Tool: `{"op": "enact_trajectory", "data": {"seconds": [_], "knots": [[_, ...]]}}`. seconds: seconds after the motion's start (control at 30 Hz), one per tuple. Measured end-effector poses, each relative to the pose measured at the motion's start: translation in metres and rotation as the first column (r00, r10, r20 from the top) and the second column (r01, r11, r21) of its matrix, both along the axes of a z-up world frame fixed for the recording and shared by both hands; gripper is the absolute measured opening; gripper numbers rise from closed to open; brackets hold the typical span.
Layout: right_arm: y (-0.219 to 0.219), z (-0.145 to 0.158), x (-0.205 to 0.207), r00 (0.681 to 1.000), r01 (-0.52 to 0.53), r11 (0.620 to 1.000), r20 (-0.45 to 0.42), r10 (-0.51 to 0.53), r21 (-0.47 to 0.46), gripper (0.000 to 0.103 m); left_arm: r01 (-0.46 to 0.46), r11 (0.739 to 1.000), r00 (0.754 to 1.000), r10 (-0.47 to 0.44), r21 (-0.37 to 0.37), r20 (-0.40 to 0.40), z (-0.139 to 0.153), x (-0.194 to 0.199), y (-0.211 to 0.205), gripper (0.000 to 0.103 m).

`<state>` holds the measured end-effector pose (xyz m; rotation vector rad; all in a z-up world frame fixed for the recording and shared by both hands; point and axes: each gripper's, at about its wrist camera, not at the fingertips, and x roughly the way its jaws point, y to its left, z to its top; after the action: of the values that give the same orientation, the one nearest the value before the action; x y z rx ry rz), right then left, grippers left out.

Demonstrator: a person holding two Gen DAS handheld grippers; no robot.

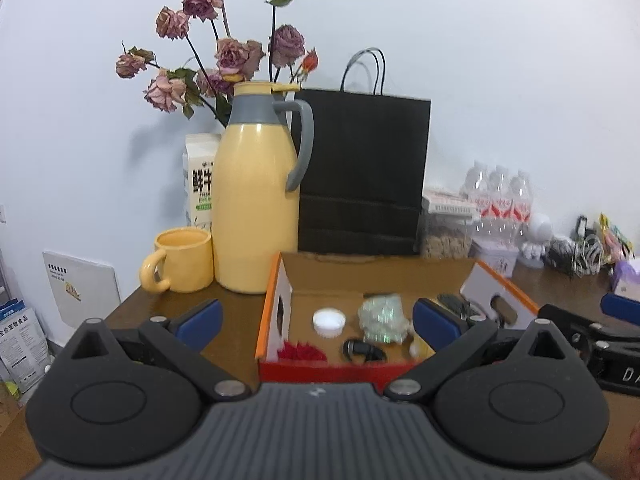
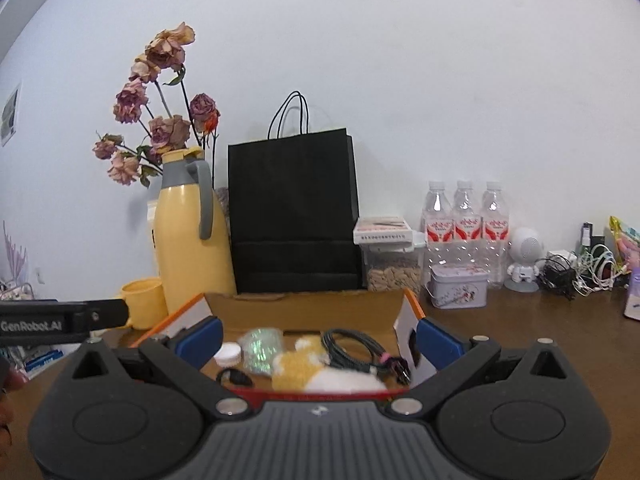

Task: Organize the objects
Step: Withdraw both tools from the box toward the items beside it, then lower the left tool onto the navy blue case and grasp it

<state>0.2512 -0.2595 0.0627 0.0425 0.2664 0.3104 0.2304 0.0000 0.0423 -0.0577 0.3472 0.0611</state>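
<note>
An open cardboard box (image 1: 272, 308) with orange edges sits on the brown table right in front of both grippers. Inside lie a white cap (image 1: 329, 320), a shiny greenish wrapper (image 1: 382, 318), a small black piece (image 1: 362, 350), red bits (image 1: 300, 352) and a black cable (image 2: 352, 348). A yellow and white plush (image 2: 312, 372) rests at the box's near side. My left gripper (image 1: 318, 322) stands open just short of the box with nothing between its fingers. My right gripper (image 2: 318, 338) is open too, empty, and shows at the right edge of the left wrist view.
Behind the box stand a yellow thermos jug (image 1: 256, 192), a yellow mug (image 1: 184, 266), a milk carton (image 1: 200, 184), dried roses (image 1: 224, 52) and a black paper bag (image 1: 360, 176). To the right are water bottles (image 2: 464, 224), a tin (image 2: 458, 286), a white figurine (image 2: 524, 260) and tangled cables (image 2: 584, 268).
</note>
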Motion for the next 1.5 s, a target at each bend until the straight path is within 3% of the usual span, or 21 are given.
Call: {"op": "enact_trajectory", "data": {"seconds": [0.37, 0.63, 0.67, 0.83, 0.9, 1.2, 1.27, 1.33, 1.4, 1.5], "knots": [[-0.026, -0.032, -0.034, 0.994, 0.006, 0.999, -0.113, -0.011, -0.039, 0.103, 0.026, 0.997, 0.996, -0.020, 0.066, -0.091, -0.028, -0.028, 0.008, 0.103], [-0.020, -0.053, -0.038, 0.988, -0.006, 0.998, -0.154, -0.003, -0.061, 0.103, -0.007, 0.996, 0.975, 0.028, 0.094, -0.219, -0.066, -0.010, 0.028, 0.103], [-0.020, -0.054, -0.037, 0.988, -0.009, 0.998, -0.156, -0.001, -0.059, 0.103, -0.009, 0.996, 0.971, 0.030, 0.091, -0.236, -0.071, -0.007, 0.030, 0.100], [-0.021, -0.063, -0.033, 0.982, -0.003, 0.998, -0.187, -0.008, -0.057, 0.103, 0.005, 1.000, 0.943, 0.003, 0.023, -0.334, -0.087, -0.004, 0.044, 0.057], [-0.022, -0.064, -0.033, 0.982, -0.001, 0.999, -0.189, -0.009, -0.052, 0.103, 0.014, 0.999, 0.936, -0.002, 0.030, -0.351, -0.089, -0.010, 0.044, 0.051], [-0.025, -0.065, -0.033, 0.982, -0.002, 0.999, -0.190, -0.005, -0.038, 0.103, 0.018, 1.000, 0.927, -0.009, 0.020, -0.376, -0.086, -0.061, 0.037, 0.055], [-0.026, -0.065, -0.033, 0.982, -0.001, 0.999, -0.186, -0.006, -0.034, 0.103, 0.028, 0.999, 0.929, -0.016, 0.026, -0.370, -0.084, -0.069, 0.033, 0.067], [-0.027, -0.064, -0.035, 0.983, 0.000, 1.000, -0.181, -0.005, -0.028, 0.103, 0.041, 0.999, 0.943, -0.033, 0.018, -0.331, -0.078, -0.076, 0.031, 0.090], [-0.029, -0.063, -0.036, 0.984, 0.001, 1.000, -0.177, -0.005, -0.023, 0.103, 0.049, 0.999, 0.956, -0.043, 0.013, -0.291, -0.071, -0.080, 0.027, 0.102], [-0.032, -0.063, -0.038, 0.985, 0.003, 1.000, -0.173, -0.006, -0.020, 0.103, 0.122, 0.992, 0.955, -0.121, -0.011, -0.269, -0.063, -0.082, 0.017, 0.103]]}}
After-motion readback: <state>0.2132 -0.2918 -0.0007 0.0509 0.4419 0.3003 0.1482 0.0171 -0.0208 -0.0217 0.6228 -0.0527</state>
